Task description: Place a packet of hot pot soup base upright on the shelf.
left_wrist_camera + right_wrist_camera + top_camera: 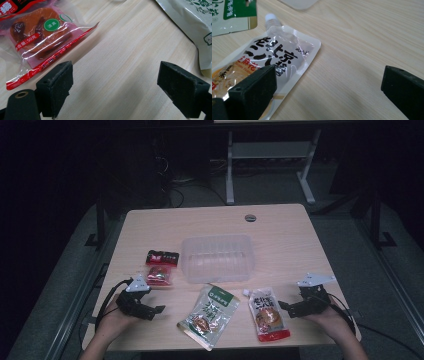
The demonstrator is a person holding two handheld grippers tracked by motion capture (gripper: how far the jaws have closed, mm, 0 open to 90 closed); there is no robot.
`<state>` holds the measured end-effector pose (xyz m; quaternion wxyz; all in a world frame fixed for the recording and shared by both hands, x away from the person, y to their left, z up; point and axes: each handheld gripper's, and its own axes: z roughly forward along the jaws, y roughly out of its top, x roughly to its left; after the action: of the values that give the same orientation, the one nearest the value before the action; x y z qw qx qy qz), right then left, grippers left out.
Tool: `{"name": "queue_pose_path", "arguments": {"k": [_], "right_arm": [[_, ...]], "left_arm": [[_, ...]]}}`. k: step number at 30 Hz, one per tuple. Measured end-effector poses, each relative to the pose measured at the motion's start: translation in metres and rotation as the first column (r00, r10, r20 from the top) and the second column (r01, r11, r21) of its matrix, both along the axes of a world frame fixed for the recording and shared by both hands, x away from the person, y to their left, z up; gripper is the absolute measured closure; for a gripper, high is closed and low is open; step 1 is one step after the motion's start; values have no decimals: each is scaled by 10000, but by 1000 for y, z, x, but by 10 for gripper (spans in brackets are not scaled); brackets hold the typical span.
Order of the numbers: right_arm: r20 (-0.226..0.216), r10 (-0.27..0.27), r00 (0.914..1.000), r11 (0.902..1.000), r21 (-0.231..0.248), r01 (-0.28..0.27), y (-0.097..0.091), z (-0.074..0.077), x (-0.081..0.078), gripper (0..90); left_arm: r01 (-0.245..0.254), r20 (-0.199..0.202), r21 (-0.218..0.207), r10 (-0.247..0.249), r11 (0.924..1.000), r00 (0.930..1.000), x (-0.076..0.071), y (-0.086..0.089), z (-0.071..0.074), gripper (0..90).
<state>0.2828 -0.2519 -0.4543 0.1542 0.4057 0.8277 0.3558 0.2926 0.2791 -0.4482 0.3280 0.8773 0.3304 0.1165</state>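
Spouted sauce pouch [274, 62]: flat on the surface beside right gripper [295, 308], near clear tub [218, 258]. Probably soft, slippery film (grip the edge seam). Both grippers' jaws wide apart, empty; left gripper [152, 310] idle.

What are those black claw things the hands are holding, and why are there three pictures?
They are grabbing tools: a person holds the left gripper and the right gripper, one in each hand. One picture looks down from above the wooden table. The other two come from small cameras riding on each tool, looking along its black jaws. On the table lie a clear plastic tub, a red snack packet, a red and black packet, a green pouch and a spouted sauce pouch. Both sets of jaws are open, holding nothing.
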Motion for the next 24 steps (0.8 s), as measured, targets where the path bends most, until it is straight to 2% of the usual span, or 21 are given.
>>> {"name": "queue_pose_path", "arguments": {"k": [6,12,16,17,18,21,24], "right_arm": [[186,-25,9998,10000,81,23,0,4,-1,0],[127,-45,9999,10000,68,45,0,3,0,0],[139,-122,9998,9998,172,119,0,3,1,0],[139,-122,9998,9998,172,119,0,3,1,0],[72,-150,9999,9998,146,149,0,2,0,0],[20,-235,9997,9997,116,234,-1,1,0,0],[21,-270,9996,9995,189,270,-2,2,-1,0]], "left_arm": [[-242,-72,-2,242,9997,9997,0,0,6,145],[-461,33,-18,461,9989,9989,4,0,17,270],[-664,-75,-246,663,9975,9978,8,0,24,440],[-663,-25,-254,662,9975,9978,12,0,27,440],[-784,-67,-313,782,9964,9969,15,-1,30,542],[-807,-51,-358,805,9961,9967,23,-2,33,696],[-1021,-235,-507,1010,9935,9946,30,-3,34,838]]}}
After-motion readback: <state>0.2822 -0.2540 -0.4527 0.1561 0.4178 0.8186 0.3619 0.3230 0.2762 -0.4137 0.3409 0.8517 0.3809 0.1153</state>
